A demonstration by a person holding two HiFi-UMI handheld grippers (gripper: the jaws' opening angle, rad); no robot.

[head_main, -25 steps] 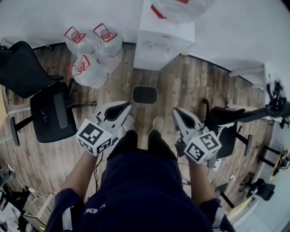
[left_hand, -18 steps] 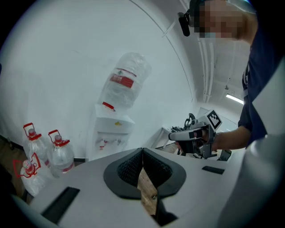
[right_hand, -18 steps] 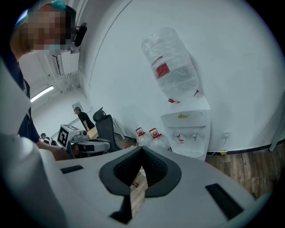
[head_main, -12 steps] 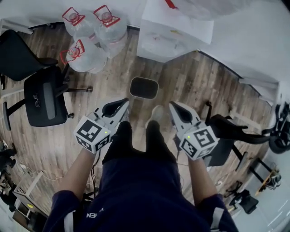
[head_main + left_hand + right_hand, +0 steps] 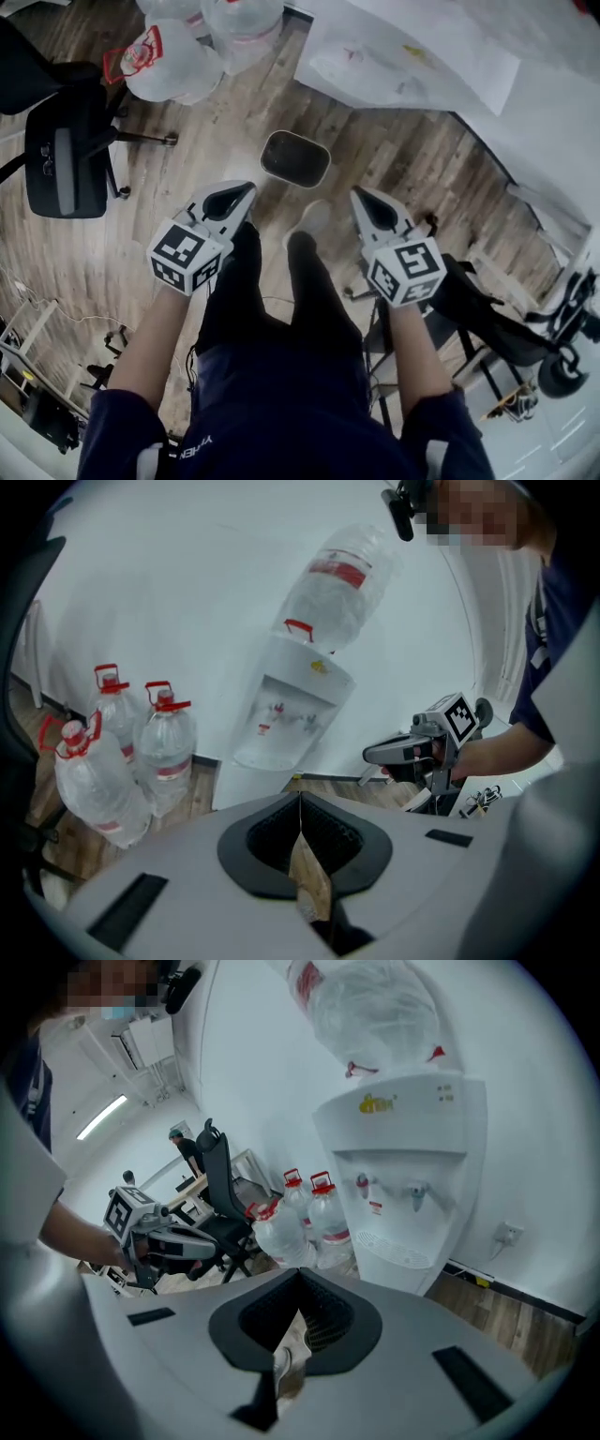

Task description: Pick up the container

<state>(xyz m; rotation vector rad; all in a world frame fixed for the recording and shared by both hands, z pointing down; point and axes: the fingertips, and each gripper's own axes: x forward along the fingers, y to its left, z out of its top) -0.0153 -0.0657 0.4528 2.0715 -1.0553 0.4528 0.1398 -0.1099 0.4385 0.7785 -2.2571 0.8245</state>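
A dark, rounded-rectangle container (image 5: pixel 295 158) stands on the wooden floor just ahead of the person's shoes. My left gripper (image 5: pixel 242 190) hangs to its near left, and my right gripper (image 5: pixel 361 195) to its near right; both are above the floor and apart from it. Both point forward and down, with jaws closed together and nothing between them. In the left gripper view the shut jaws (image 5: pixel 300 803) fill the bottom, and the right gripper (image 5: pixel 377 753) shows at the right. In the right gripper view the shut jaws (image 5: pixel 300 1283) point toward the dispenser, and the left gripper (image 5: pixel 208 1240) shows at the left.
Several large water bottles (image 5: pixel 178 61) with red handles lie at the far left. A white water dispenser (image 5: pixel 403 56) stands by the wall behind the container. One black office chair (image 5: pixel 66 159) is at the left, another (image 5: pixel 497 319) at the right.
Both grippers have sunk toward the floor and stay shut. The head view has tipped further down, so the container now sits lower in the picture and nearer the grippers.
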